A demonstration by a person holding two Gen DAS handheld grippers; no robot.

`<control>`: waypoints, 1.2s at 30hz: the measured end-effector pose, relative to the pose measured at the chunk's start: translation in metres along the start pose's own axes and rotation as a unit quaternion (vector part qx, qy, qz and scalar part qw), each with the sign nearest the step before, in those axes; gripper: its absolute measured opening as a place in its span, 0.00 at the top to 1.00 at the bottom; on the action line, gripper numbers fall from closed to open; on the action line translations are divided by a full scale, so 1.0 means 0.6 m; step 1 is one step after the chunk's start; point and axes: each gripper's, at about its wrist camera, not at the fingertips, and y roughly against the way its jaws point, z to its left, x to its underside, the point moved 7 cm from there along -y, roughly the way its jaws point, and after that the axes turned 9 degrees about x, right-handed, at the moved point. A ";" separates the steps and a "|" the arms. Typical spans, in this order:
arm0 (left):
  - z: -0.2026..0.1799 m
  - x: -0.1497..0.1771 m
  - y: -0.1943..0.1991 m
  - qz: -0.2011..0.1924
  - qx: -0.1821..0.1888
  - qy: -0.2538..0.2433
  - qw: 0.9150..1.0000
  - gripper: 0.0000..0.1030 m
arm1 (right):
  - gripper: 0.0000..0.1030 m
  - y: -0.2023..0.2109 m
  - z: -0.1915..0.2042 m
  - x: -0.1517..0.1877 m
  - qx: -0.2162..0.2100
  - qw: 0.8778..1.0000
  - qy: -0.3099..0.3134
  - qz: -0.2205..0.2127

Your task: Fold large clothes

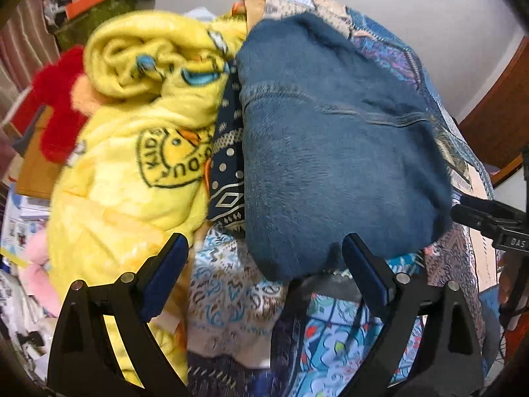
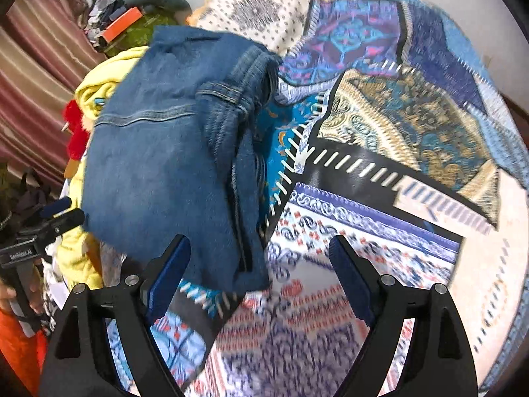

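Left gripper (image 1: 264, 264) low in the left wrist frame, tilted steeply down, blue-padded jaws spread wide with nothing clamped; only the near edge of the folded jeans (image 1: 330, 152) reaching between the tips. Right gripper (image 2: 259, 264) low in the right wrist frame, likewise angled down, jaws apart and empty, the jeans' lower corner lying between them over the patterned bedspread (image 2: 380, 125). At the left edge of the right wrist frame, the other tool's black body, labelled "GenRobot.AI", gripped by a hand. At the right edge of the left wrist frame, a black tool body marked "DAS", rest cut off. Jeans folded into a compact bundle, centre of the left wrist frame, centre left of the right wrist frame, resting on the bedspread. Just left of them, a crumpled yellow blanket (image 1: 132, 152) printed with a round badge reading "KID…", remainder blurred. Further left, a red plush piece (image 1: 56, 99). Upper left, a dark green bundle (image 1: 99, 13) with an orange patch.
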 end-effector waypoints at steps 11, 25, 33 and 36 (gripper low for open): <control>-0.152 -0.017 0.290 -0.196 0.020 -0.067 0.978 0.08 | 0.19 0.273 0.058 0.004 -0.034 0.983 0.039 -0.175; -0.295 0.119 0.571 -0.428 0.014 -0.117 0.896 0.08 | 0.11 0.567 0.121 0.121 -0.063 0.910 0.047 -0.407; -0.316 0.165 0.577 -0.450 0.012 -0.107 0.886 0.01 | 0.00 0.592 0.124 0.168 -0.020 0.888 0.037 -0.457; -0.326 0.180 0.572 -0.448 0.007 -0.114 0.886 0.01 | 0.00 0.586 0.119 0.170 -0.013 0.890 0.032 -0.454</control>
